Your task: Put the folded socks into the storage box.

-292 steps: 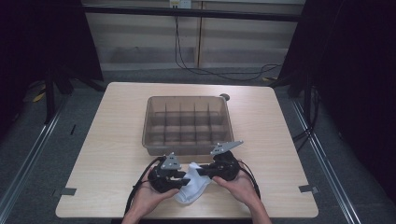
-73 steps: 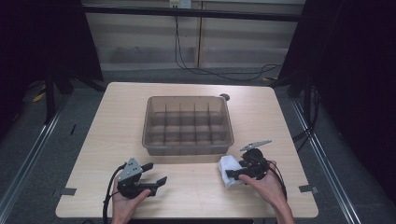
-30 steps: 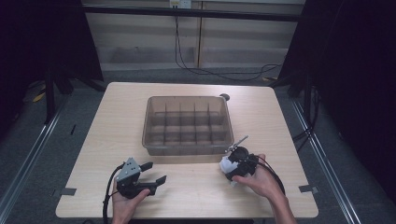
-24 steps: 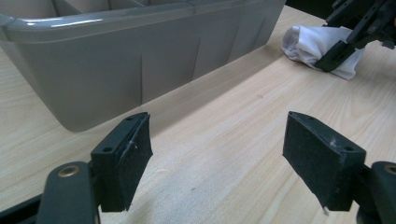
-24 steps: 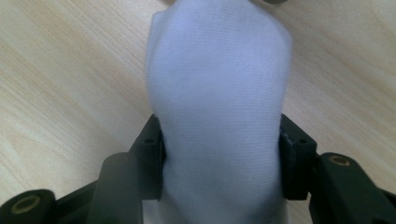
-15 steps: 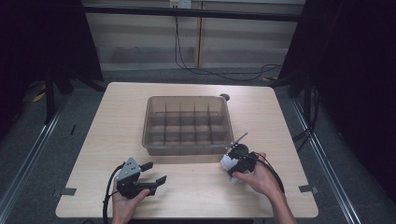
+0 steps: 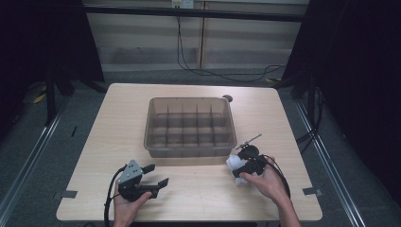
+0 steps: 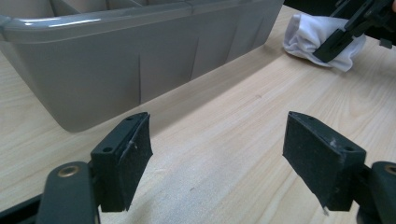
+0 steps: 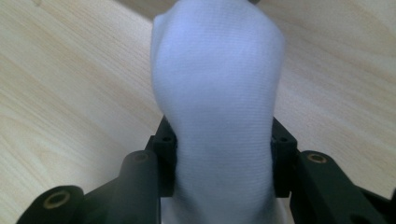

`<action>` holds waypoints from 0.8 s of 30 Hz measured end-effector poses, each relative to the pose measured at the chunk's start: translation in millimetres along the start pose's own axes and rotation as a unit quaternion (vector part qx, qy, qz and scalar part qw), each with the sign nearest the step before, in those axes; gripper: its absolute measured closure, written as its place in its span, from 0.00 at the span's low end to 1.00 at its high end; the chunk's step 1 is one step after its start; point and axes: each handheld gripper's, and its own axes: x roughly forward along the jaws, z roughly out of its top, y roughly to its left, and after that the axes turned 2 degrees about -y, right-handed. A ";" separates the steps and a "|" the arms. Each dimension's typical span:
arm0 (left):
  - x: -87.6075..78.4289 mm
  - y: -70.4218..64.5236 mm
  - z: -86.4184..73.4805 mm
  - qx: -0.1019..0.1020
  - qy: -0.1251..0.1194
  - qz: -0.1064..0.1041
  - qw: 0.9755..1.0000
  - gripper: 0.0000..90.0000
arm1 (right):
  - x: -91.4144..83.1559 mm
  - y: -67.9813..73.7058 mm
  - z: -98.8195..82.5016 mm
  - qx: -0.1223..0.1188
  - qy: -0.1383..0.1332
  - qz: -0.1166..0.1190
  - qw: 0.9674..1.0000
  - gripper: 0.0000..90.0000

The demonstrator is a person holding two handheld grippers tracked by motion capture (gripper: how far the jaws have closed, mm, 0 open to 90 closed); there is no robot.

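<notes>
One sock pinched in the right gripper.
Its long axis runs straight out past the just-closing jaws; left gripper gapes, holding nothing.

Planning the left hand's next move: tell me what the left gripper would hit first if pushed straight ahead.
Probably bare table first; the left gripper stands open and aims past the grey bin's corner. Farther along lies the white cloth in the right gripper. Depth is uncertain.

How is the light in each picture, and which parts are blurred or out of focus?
High view: table evenly lit, surroundings nearly black. Left gripper view: a bright glare line on the grey bin rim, fingers slightly soft. Right gripper view: the white cloth is bright and sharp, the wood behind somewhat soft.
</notes>
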 end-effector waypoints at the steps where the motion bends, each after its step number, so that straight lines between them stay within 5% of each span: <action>1: 0.2 0.0 0.0 -0.002 -0.001 -0.001 1.000 0.26 | -0.2 -0.6 -0.5 -0.002 -0.005 -0.001 1.000 0.64; 13: -0.1 -0.2 0.0 -0.002 -0.001 0.001 1.000 0.26 | -19.6 -1.2 -1.0 0.015 -0.035 0.043 0.998 0.64; 24: 0.1 0.5 0.0 -0.005 0.000 0.002 1.000 0.26 | -33.6 3.5 1.5 0.006 -0.044 0.076 0.996 0.64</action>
